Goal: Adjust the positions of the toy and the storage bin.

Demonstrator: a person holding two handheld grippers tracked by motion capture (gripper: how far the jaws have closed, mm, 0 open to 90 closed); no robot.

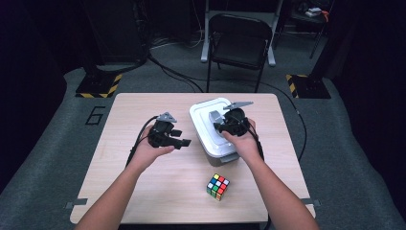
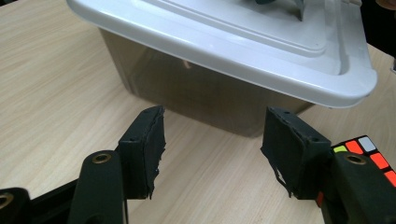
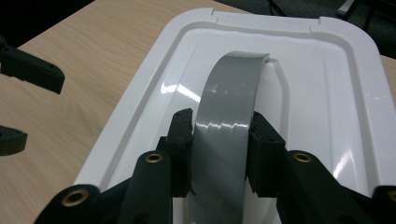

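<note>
A dark room with grey floor covering, a folding chair (image 1: 238,40) and trailing cables surrounds a pale wooden tabletop (image 1: 143,191). In the high view, a storage box with a white lid (image 1: 206,111) sits right of centre on the tabletop, and a colour-tiled puzzle cube (image 1: 218,186) lies near its front corner, apart from it. The right hand-held gripper (image 1: 221,126) rests on top of the lid, and the left hand-held gripper (image 1: 184,142) hovers just beside the box's left wall.

In the left gripper view, that gripper's jaws stand spread with nothing between them, aimed at the box's smoky translucent wall (image 2: 196,93) under the overhanging lid rim (image 2: 280,74). A corner of the cube (image 2: 369,156) peeks past the right jaw.

In the right gripper view, the jaws pinch the grey arched handle (image 3: 224,116) from both sides, pads pressed on its edges.

The lid looks like thin, stiff moulded plastic, light and glossy, so likely slippery to the pads. The handle strap seems the sensible hold, though it may flex under a pull. If the lid snaps tightly onto the rim, the light box may lift with it, so bracing the wall with the free gripper seems wise.
</note>
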